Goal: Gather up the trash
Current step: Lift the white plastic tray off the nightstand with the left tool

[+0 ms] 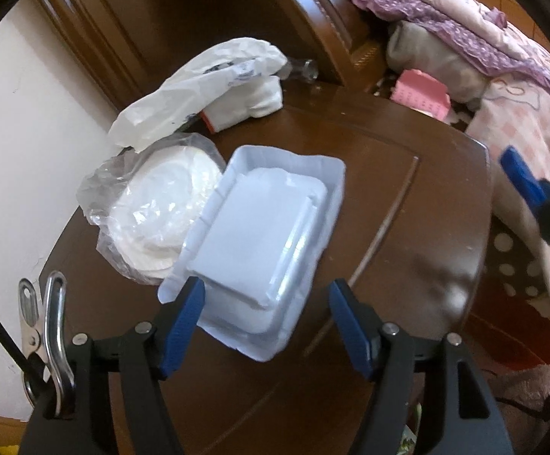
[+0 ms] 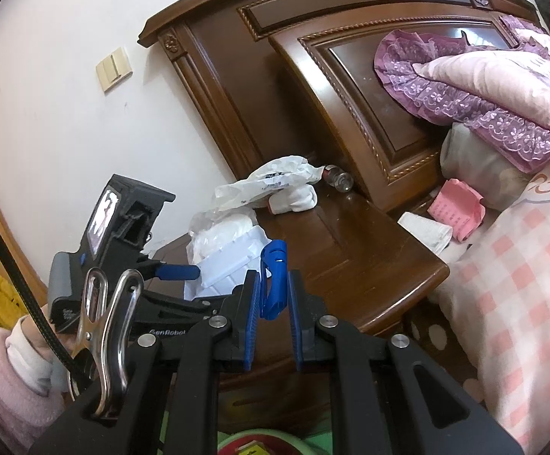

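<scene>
white plastic fills the left wrist view: an empty tray (image 1: 271, 235) lies on the dark wooden tabletop (image 1: 407, 204), its near end between the spread pads of the left hand-held gripper (image 1: 267, 322), which press on nothing. beside it sit bagged paper plates (image 1: 153, 208) and a crumpled white bag (image 1: 206, 87); a thin stick (image 1: 373, 242) lies to the right.

the right wrist view shows the headboard (image 2: 312, 76), a wall switch (image 2: 113, 68), a small glass bottle (image 2: 337, 178) and the pink checked bed (image 2: 521, 265). the right hand-held gripper (image 2: 273, 314) stands nearly clenched, no trash in it; the left one's blue finger (image 2: 275, 276) blocks the gap and part of the tray.
</scene>
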`<action>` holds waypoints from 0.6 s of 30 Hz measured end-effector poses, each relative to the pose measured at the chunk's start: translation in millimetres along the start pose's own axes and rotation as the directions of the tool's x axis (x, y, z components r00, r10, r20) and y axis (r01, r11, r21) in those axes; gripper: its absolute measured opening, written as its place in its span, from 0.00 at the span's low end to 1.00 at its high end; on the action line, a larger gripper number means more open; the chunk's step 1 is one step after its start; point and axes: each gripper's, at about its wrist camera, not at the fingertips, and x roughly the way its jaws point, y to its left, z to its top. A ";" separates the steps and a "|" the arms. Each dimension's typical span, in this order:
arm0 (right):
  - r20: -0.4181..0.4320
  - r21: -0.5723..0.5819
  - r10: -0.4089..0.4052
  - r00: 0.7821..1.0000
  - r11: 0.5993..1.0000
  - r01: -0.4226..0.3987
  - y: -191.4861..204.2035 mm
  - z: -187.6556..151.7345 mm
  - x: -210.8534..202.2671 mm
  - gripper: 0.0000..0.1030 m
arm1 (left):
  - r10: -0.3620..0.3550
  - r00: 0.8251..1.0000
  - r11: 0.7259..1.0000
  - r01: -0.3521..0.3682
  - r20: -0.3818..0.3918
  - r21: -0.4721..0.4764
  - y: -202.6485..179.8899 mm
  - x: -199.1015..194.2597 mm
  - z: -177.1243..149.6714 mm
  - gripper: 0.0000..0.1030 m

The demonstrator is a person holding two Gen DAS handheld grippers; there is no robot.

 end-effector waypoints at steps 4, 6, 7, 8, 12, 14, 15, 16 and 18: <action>0.001 0.001 -0.001 1.000 1.000 0.001 -0.4 -0.5 -0.2 0.15 | -0.034 0.999 0.999 0.035 0.009 -0.036 9.3 -10.0 3.3 0.70; 0.003 0.005 0.000 1.000 1.000 0.000 -0.8 -0.3 -0.3 0.15 | -0.016 0.999 0.999 0.017 0.030 -0.039 16.0 -14.4 9.1 0.70; 0.003 0.008 0.002 1.000 1.000 -0.002 -1.3 -0.4 -0.3 0.15 | -0.015 0.999 0.999 0.016 0.033 -0.035 19.1 -14.9 13.1 0.70; 0.003 0.010 0.003 1.000 1.000 -0.003 -1.9 -0.4 -0.8 0.15 | -0.025 0.999 0.999 0.025 0.028 -0.028 21.3 -13.8 16.0 0.72; 0.001 0.017 0.001 1.000 1.000 -0.001 -2.9 -0.7 0.1 0.15 | -0.124 0.991 0.992 0.125 -0.050 0.030 27.7 5.5 30.6 0.74; -0.002 0.016 0.002 1.000 1.000 -0.001 -3.4 -0.7 0.4 0.15 | -0.126 0.989 0.990 0.130 -0.072 0.048 29.1 14.2 35.1 0.74; -0.005 0.016 0.002 1.000 1.000 -0.002 -3.3 -0.8 0.9 0.15 | -0.126 0.988 0.989 0.132 -0.084 0.064 29.9 19.3 37.4 0.76; -0.006 0.015 0.002 1.000 1.000 -0.002 -3.4 -0.9 1.2 0.15 | -0.123 0.989 0.989 0.129 -0.087 0.069 31.3 23.0 38.7 0.77; -0.010 0.017 0.002 1.000 1.000 -0.002 -3.8 -0.8 2.0 0.15 | -0.142 0.985 0.985 0.150 -0.099 0.080 33.1 29.7 39.7 0.79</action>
